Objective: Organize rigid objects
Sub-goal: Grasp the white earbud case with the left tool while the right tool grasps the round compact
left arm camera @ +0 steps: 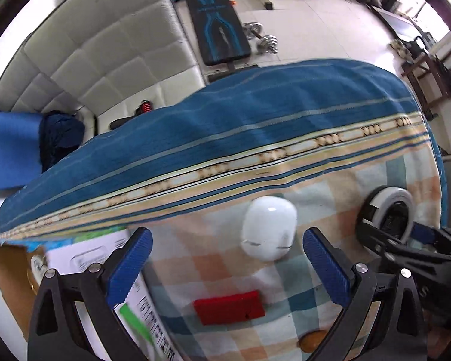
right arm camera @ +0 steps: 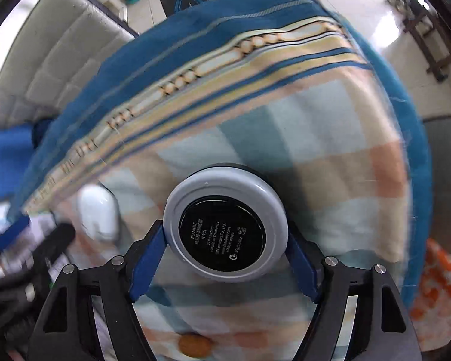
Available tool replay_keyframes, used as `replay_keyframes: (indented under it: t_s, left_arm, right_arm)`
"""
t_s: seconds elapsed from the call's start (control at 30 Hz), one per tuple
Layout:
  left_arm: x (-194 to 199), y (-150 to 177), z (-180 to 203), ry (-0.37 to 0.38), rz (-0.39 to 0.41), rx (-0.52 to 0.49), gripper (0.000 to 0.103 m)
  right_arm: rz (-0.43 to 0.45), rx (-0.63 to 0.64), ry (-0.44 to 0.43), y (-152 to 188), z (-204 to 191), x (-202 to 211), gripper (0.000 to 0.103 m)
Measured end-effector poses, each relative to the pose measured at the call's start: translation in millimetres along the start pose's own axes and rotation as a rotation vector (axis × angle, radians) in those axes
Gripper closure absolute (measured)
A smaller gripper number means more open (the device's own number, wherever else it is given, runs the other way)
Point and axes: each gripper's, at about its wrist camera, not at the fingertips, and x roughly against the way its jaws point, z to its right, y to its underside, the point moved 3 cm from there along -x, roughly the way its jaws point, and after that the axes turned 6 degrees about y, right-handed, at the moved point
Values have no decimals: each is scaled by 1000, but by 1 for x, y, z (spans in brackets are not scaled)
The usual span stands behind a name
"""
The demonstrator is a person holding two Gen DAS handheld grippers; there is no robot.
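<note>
Step in hand: transport of a grasped item, judging by the motion blur around the compact; sorting partly done at most, three loose items on the cloth.
Right gripper (right arm camera: 225, 260): jaws clamped on the round compact (right arm camera: 225, 224), blue pads pressed to its grey rim on both sides; black labelled underside turned toward the camera.
Compact, position: between the right jaws, raised off the checked cloth (right arm camera: 330, 156) as far as can be judged; in the left view, far right of the left jaws (left arm camera: 386, 213).
Left gripper (left arm camera: 227, 266): jaws wide apart, holding nothing; poised low over the cloth.
White case (left arm camera: 269, 228): smooth, rounded, just ahead of the left jaws and slightly toward the right pad; lying on the cloth.
Red box (left arm camera: 229, 307): flat, rectangular, between the left jaws, nearer the camera than the pads.
Orange disc (left arm camera: 311, 341): small, below the right pad of the left gripper, partly hidden.
Cardboard box (left arm camera: 12, 282): open carton to the left of the left jaws, beneath the left pad; printed white side facing up; probable destination, not certain.
Table: covered by the blue-bordered cloth; no bare surface in view.
Next move, requirement: carry across toward the carton without striking the left gripper, level lowering, then release; firm pinch needed, rim being smooth and curved.
Risk: compact slipping or rotating between the pads.
</note>
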Motion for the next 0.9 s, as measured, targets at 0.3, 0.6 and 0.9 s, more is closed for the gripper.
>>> replay_keyframes:
  t_s: [0.3,0.6,0.9]
  left_arm:
    - [-46,-10,28,31,-112,-74,60]
    - [-40,6,21,110,-118,51,59]
    - [-35,10,33,53,-73,23,60]
  right_arm:
    - [-53,-28,-21,1,39,-8,23]
    - [-88,-25,0,-21,43,-18,22]
    - [-84,50,102,-9,14,-27,25]
